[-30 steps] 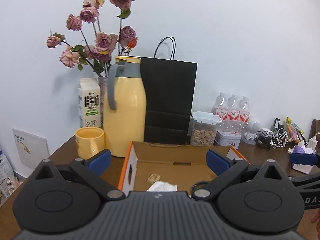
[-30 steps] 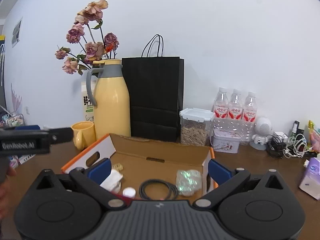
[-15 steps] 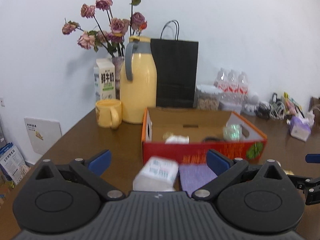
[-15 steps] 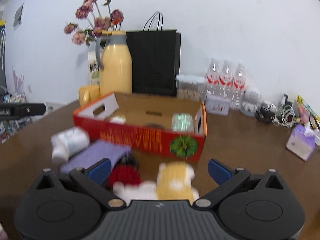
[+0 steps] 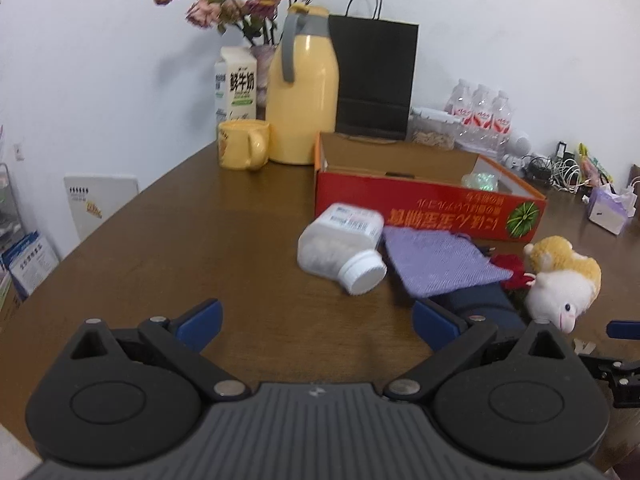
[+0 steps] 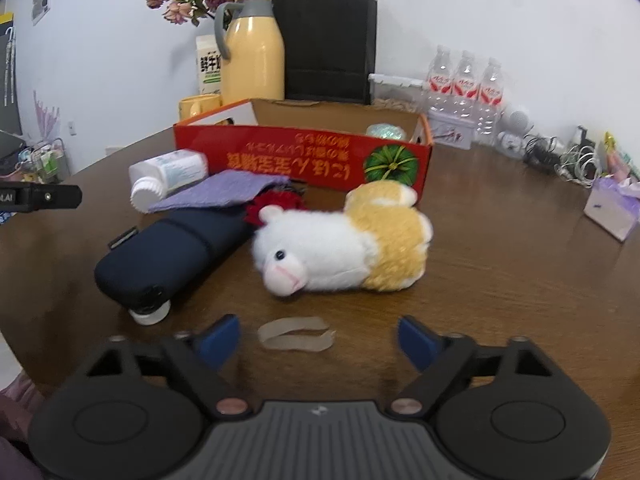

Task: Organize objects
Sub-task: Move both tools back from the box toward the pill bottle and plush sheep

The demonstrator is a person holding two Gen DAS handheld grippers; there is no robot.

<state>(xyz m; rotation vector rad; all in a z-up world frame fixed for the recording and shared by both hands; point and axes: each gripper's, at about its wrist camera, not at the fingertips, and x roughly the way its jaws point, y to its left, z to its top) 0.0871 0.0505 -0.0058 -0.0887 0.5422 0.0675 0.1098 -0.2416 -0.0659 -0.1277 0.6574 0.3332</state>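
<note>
The plush toy (image 6: 344, 240) lies on the worktop (image 6: 500, 264) directly ahead of the right tongs (image 6: 320, 340), long axis crosswise, snout left. Right tongs closing, nothing between them (rubber band (image 6: 296, 334) below). Left tongs (image 5: 316, 320) open, empty, farther off.

My left gripper (image 5: 316, 322) tilts downward, jaws wide, empty; my right gripper (image 6: 319, 338) tilts downward too, jaws closing, nothing gripped.
</note>
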